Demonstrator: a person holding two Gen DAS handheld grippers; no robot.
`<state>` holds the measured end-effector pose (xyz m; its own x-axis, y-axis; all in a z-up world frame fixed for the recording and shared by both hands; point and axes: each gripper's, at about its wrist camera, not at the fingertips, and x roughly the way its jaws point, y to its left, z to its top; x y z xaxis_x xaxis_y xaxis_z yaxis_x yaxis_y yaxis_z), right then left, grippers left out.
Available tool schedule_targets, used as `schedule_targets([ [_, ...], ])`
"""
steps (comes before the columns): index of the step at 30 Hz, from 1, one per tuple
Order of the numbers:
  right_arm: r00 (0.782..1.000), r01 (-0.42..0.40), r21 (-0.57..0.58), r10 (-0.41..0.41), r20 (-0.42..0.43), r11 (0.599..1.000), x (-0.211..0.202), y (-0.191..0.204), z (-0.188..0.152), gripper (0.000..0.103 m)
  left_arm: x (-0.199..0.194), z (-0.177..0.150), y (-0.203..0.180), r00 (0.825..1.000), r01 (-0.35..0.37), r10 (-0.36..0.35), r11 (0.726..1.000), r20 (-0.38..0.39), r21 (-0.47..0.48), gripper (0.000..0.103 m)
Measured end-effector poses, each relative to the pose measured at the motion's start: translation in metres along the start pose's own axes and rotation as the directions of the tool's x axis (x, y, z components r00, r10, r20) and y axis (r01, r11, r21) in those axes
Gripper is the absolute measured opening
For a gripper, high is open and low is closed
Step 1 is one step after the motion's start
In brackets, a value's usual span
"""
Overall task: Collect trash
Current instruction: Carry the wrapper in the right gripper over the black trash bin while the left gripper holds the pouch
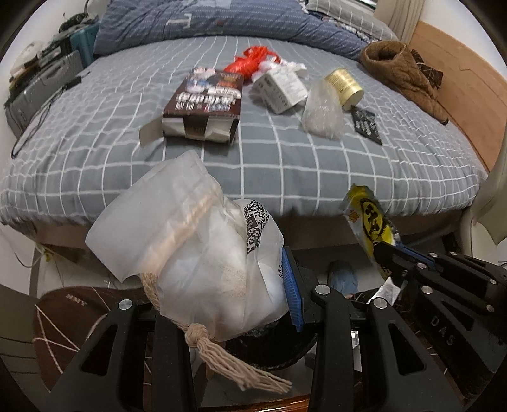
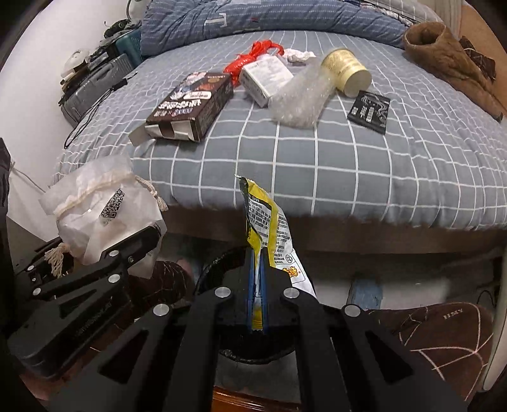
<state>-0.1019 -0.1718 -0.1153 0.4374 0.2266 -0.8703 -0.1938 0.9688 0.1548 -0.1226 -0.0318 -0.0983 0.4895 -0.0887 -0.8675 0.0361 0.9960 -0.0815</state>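
Observation:
My left gripper (image 1: 221,285) is shut on a translucent white drawstring pouch (image 1: 196,247) with a rope tassel and a QR label; the same pouch (image 2: 101,215) shows at the left of the right wrist view. My right gripper (image 2: 258,285) is shut on a yellow snack wrapper (image 2: 269,228), also seen as the yellow wrapper (image 1: 370,222) in the left wrist view. Both hang over a black-lined bin (image 2: 228,317) below the bed's edge. On the bed lie a brown box (image 1: 206,101), a white box (image 1: 279,87), red plastic (image 1: 250,60), a bubble-wrap bag (image 1: 323,111), a gold tin (image 1: 345,85) and a black packet (image 1: 367,125).
The grey checked bed (image 1: 285,158) fills the far half. A brown coat (image 1: 402,69) lies at its right, a folded blue duvet (image 1: 221,22) at the back. Suitcases (image 1: 38,85) stand at the left. Brown patterned cushions (image 2: 443,342) flank the bin on the floor.

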Motion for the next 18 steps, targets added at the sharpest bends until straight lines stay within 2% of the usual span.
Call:
schedule_targets([
  [18,0.991,0.002,-0.007,-0.003,-0.134,1.0,0.07,0.002,-0.024,0.003,0.068,-0.032,0.036,0.989,-0.034,0.026,0.998,-0.144,-0.049,0.035],
])
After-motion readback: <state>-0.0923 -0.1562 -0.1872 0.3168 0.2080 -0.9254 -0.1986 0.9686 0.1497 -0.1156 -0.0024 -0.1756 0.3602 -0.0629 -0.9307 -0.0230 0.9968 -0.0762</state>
